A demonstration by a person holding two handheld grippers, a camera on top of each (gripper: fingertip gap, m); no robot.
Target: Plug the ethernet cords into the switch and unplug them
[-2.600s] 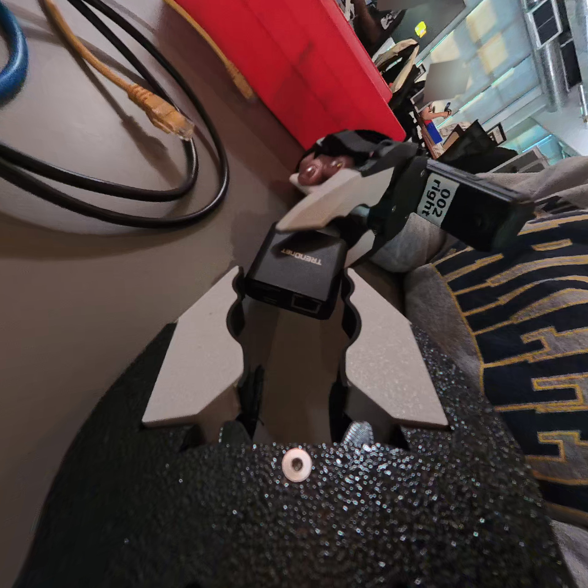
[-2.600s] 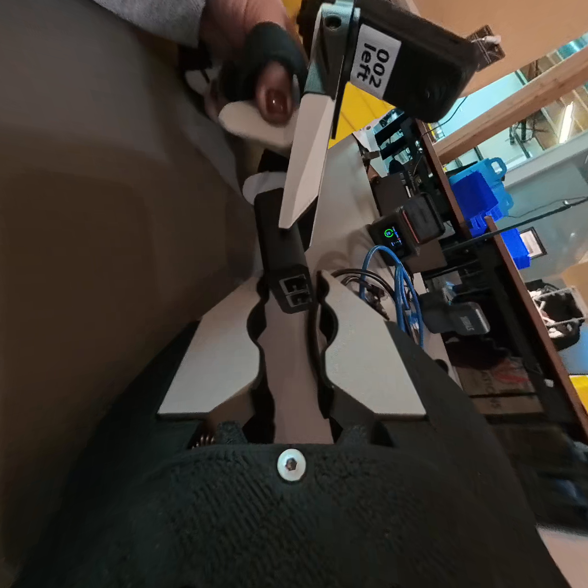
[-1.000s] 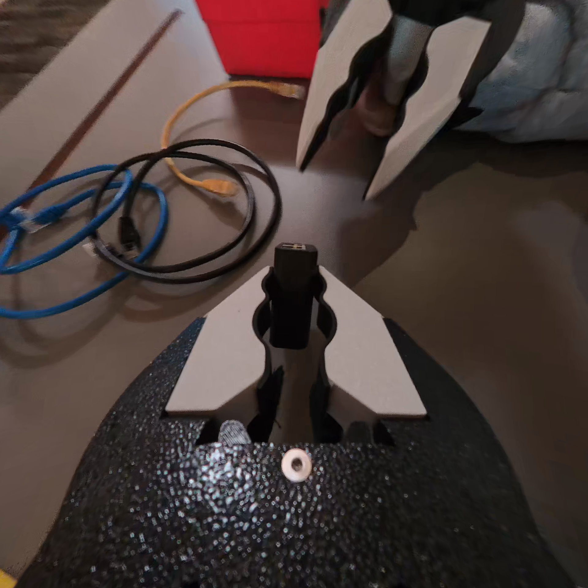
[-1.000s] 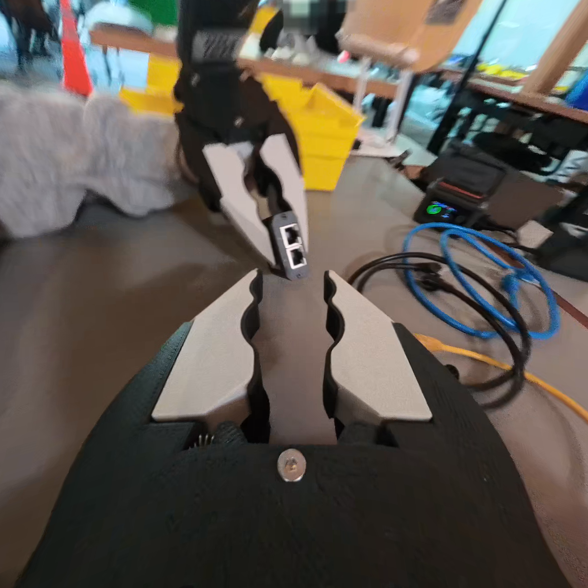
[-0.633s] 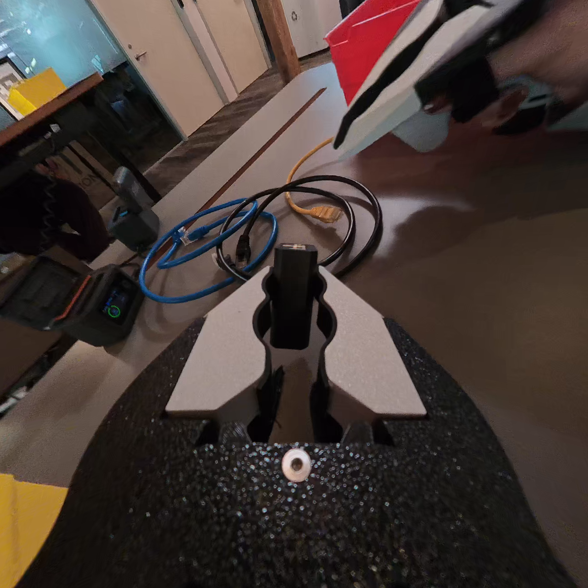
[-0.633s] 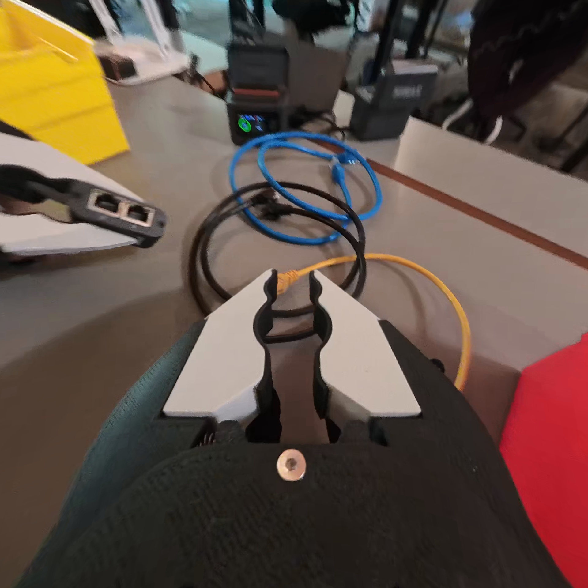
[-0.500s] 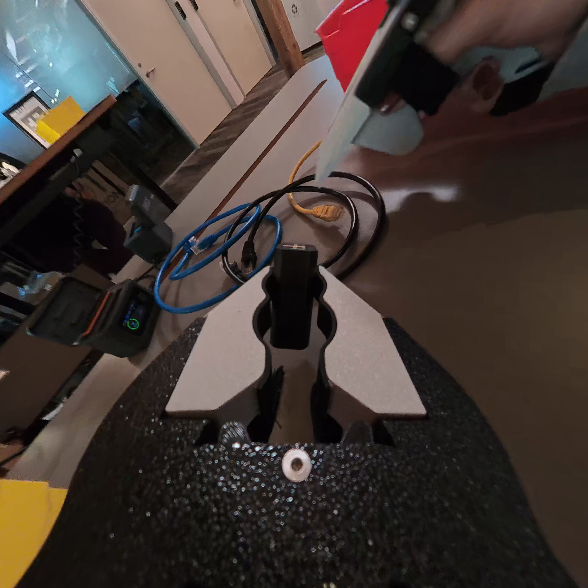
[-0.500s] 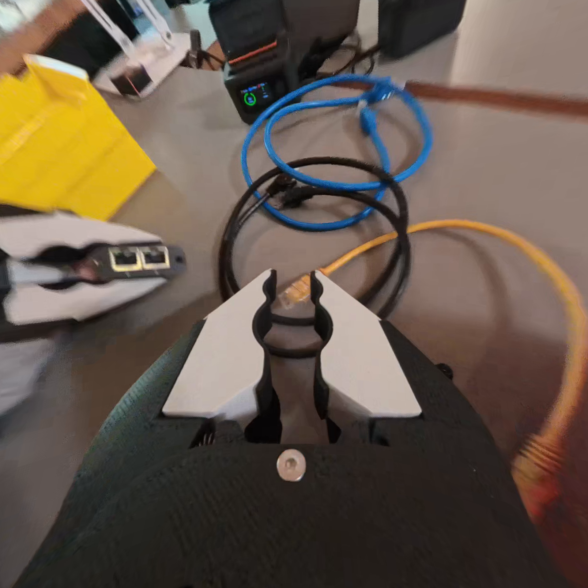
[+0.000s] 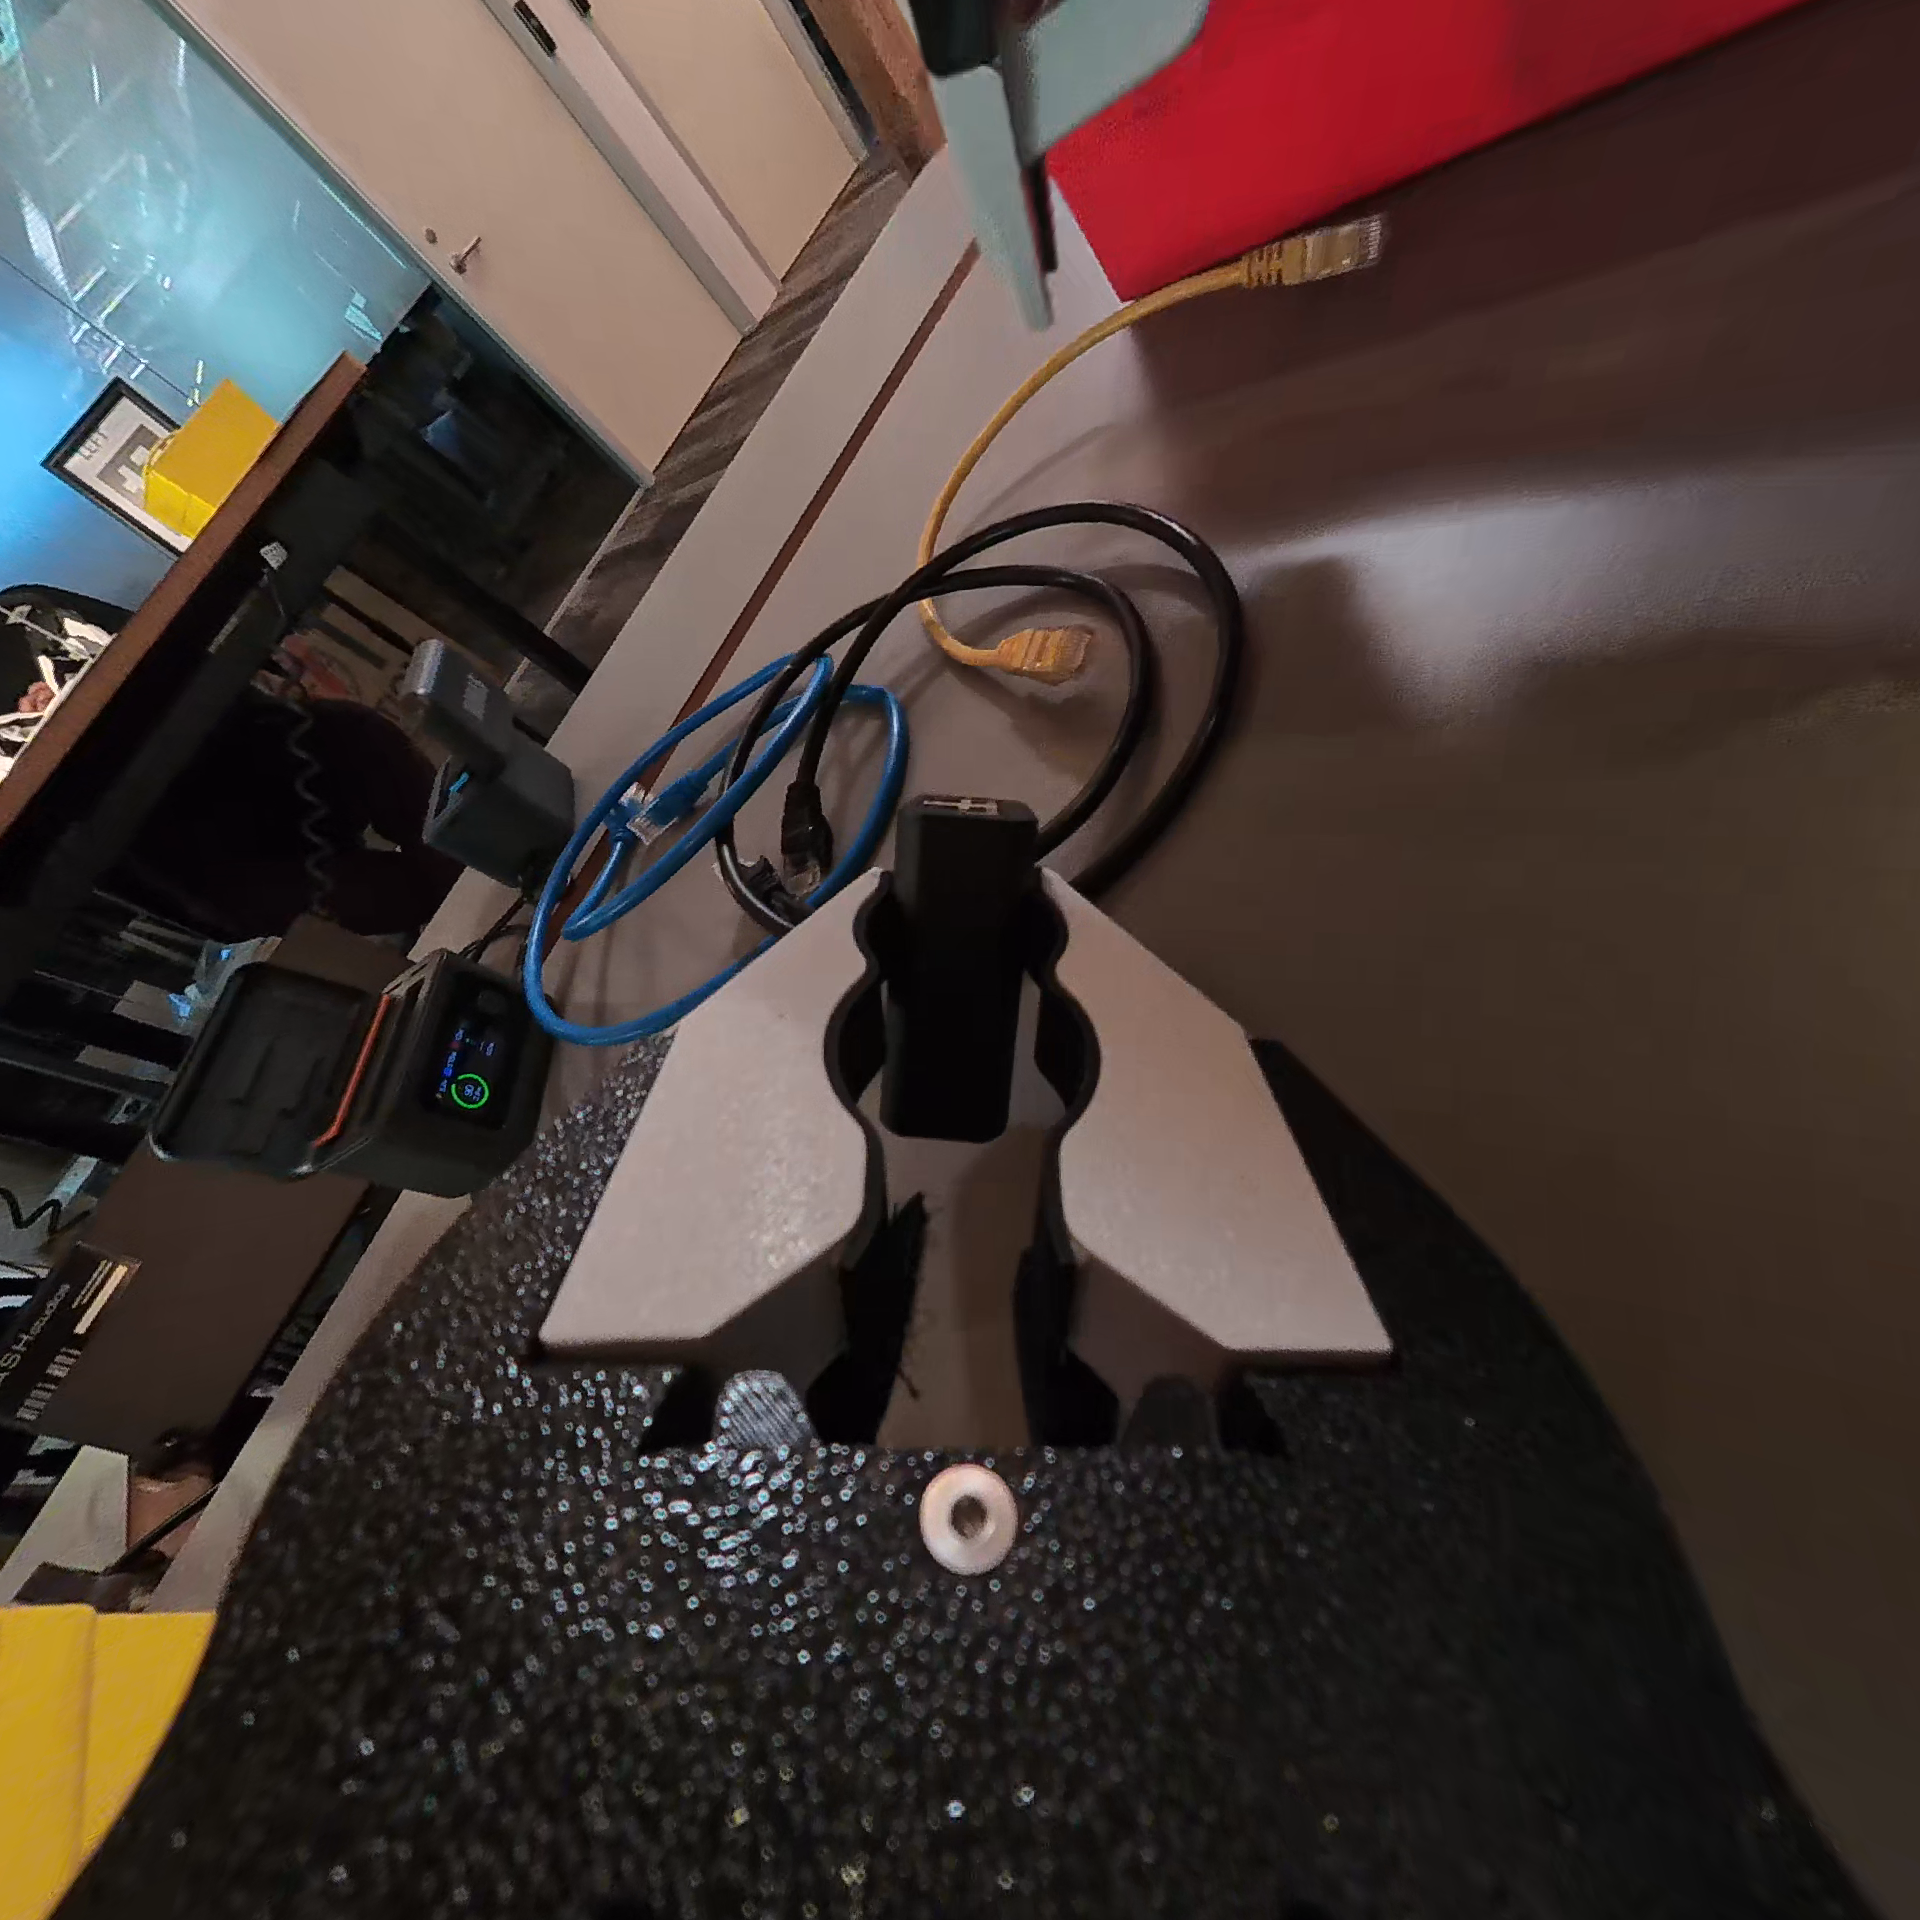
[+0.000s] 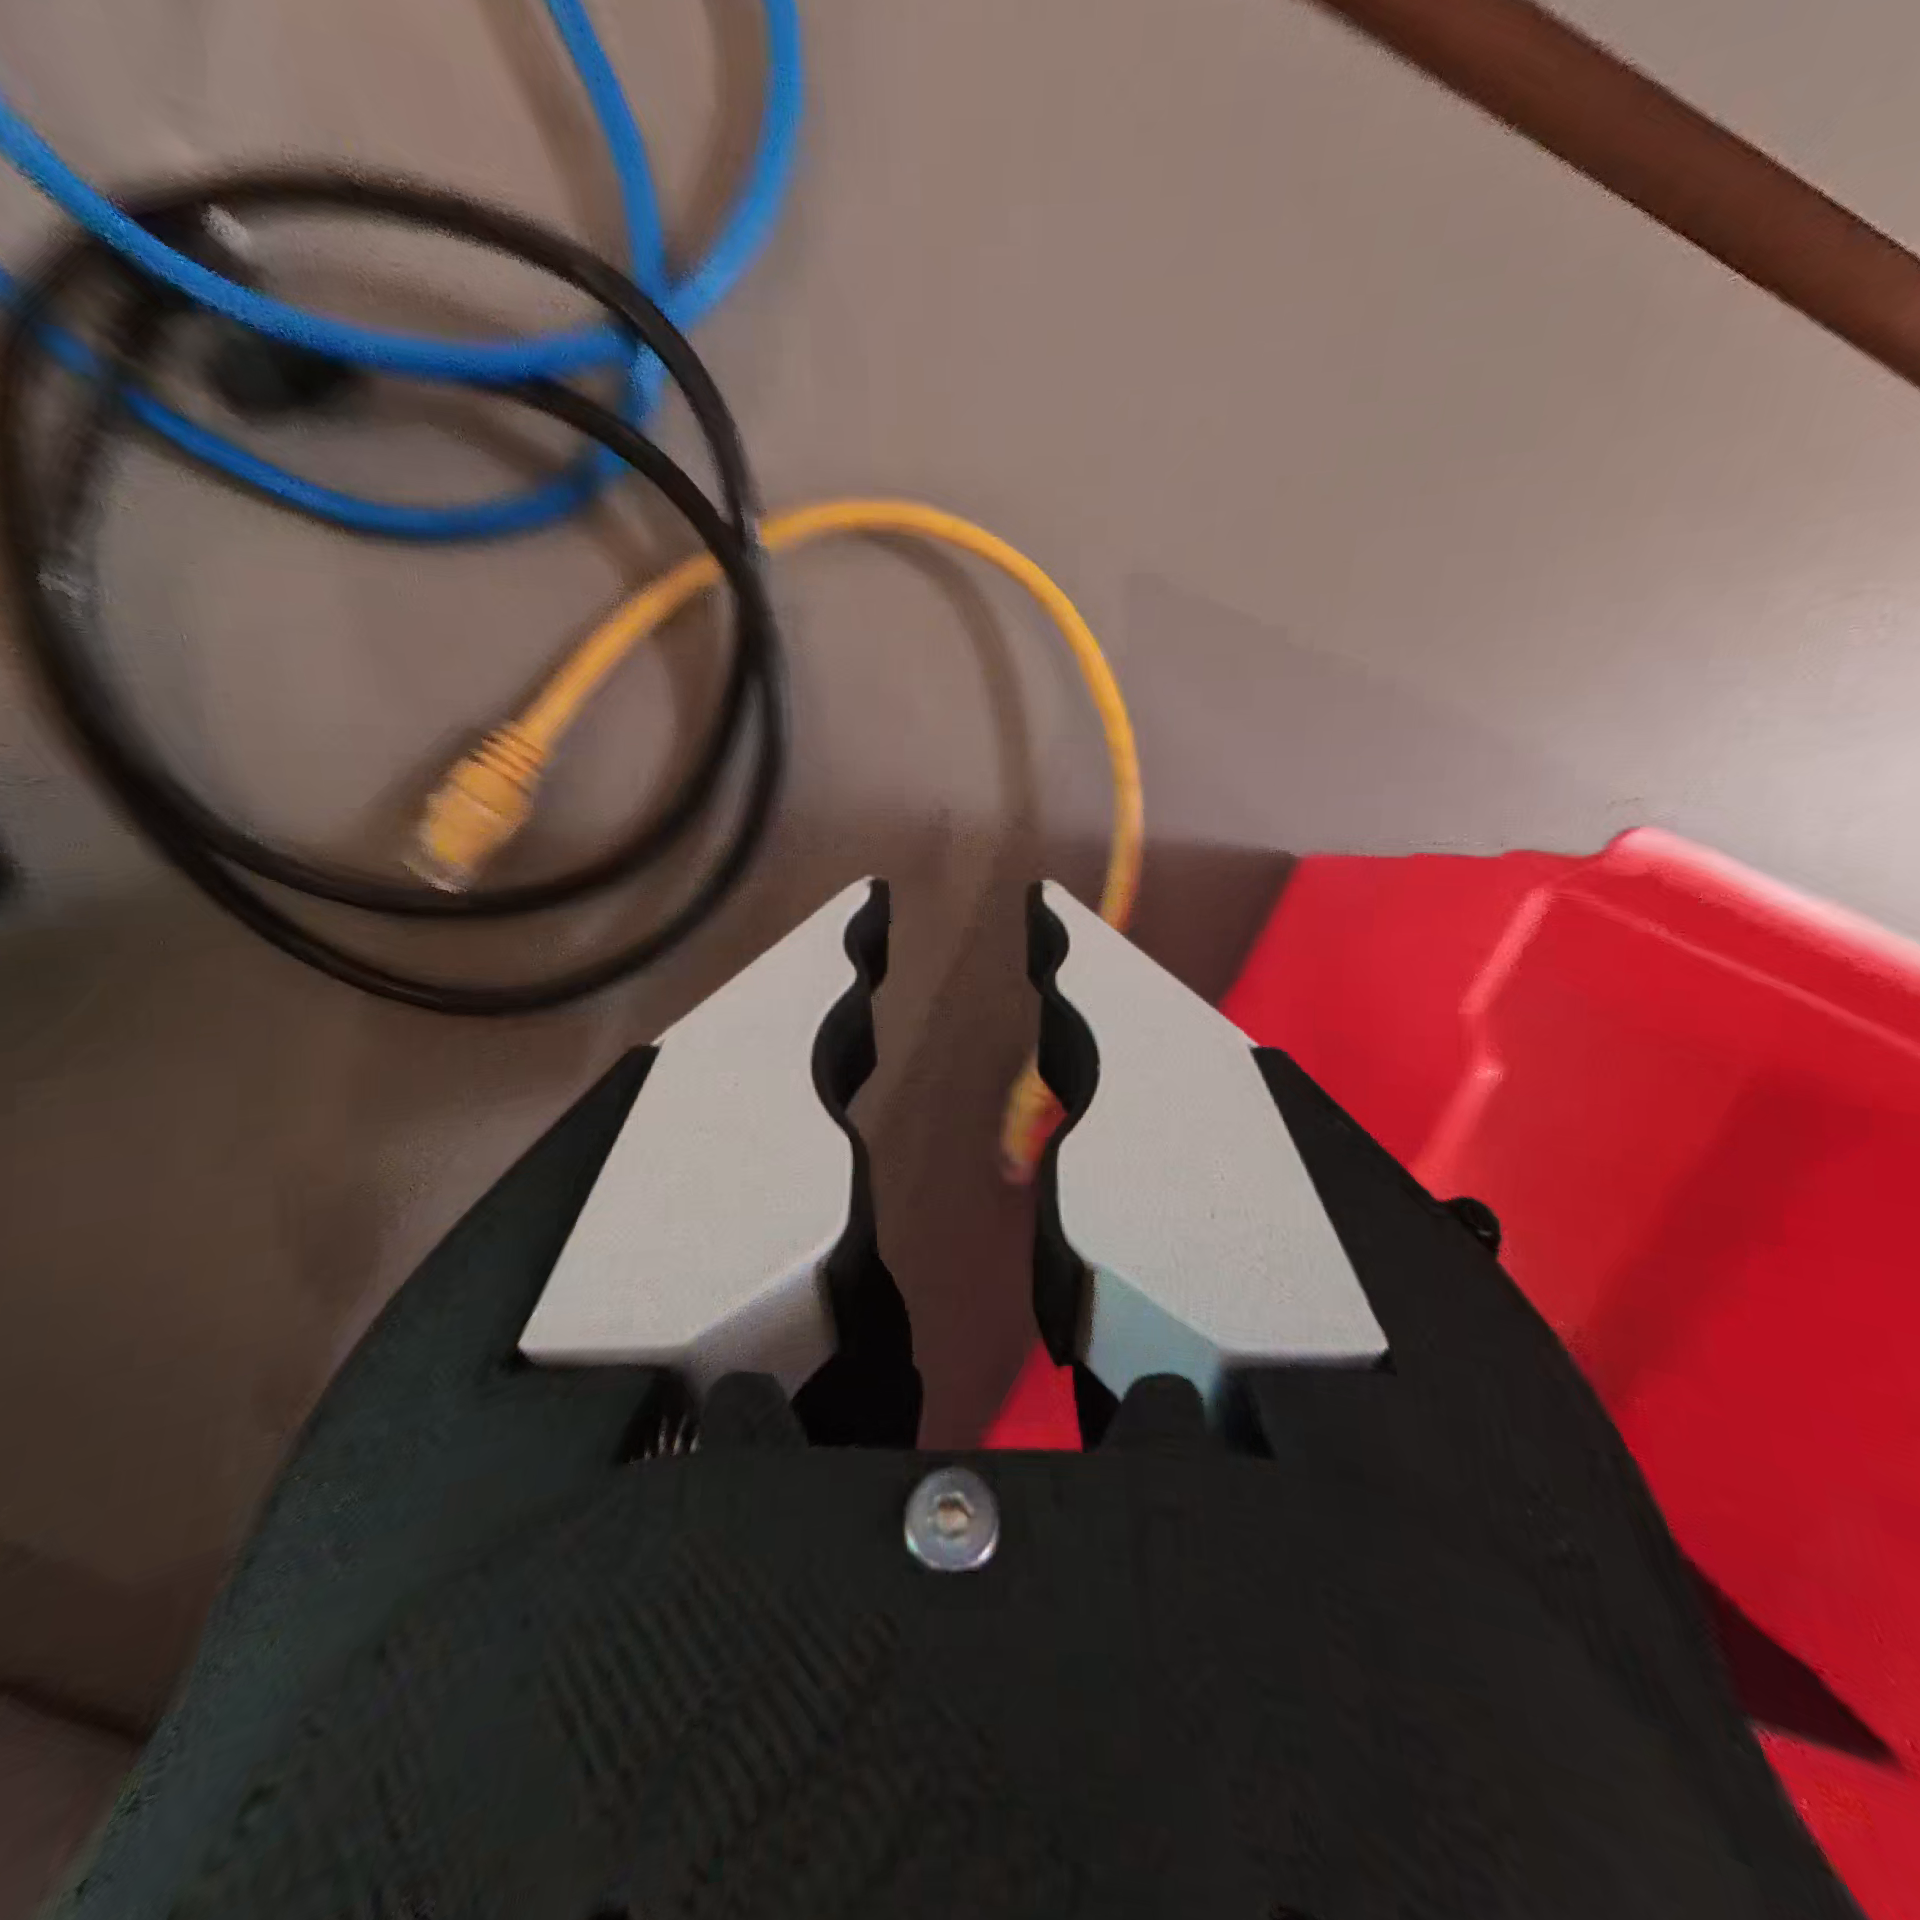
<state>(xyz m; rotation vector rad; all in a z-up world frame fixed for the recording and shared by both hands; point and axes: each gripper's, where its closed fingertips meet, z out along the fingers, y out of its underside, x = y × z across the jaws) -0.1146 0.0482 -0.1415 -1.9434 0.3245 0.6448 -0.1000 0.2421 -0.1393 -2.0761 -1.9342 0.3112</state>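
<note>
My left claw (image 9: 961,883) is clamped on the black switch (image 9: 956,977), which stands lengthwise between the two grey fingers (image 9: 748,1122) with its port end poking out past their tips, raised above the surface (image 9: 1558,831). My right claw (image 10: 958,894) holds nothing — its fingers (image 10: 717,1164) stand a narrow gap apart, pointing down at the surface (image 10: 1351,468), and one plug of the yellow cord (image 10: 1101,665) shows through that gap, low against the right finger. From there the yellow cord arcs away and back to its other plug (image 10: 473,800), which lies inside the loop of the black cord (image 10: 717,582). The blue cord (image 10: 436,353) is coiled just beyond, overlapping the black one; this part of the right wrist view is blurred. A red bin (image 10: 1610,1143) sits just beside the near yellow plug, towards the surface's edge. In the left wrist view the same three lie ahead of the switch: black cord (image 9: 1174,665), blue cord (image 9: 644,883), yellow cord (image 9: 997,436) — with the red bin (image 9: 1351,125) behind and a finger of my right claw (image 9: 1003,197) hanging down at the top. A small black device with a lit screen (image 9: 353,1070) sits at the surface's far left edge.
</note>
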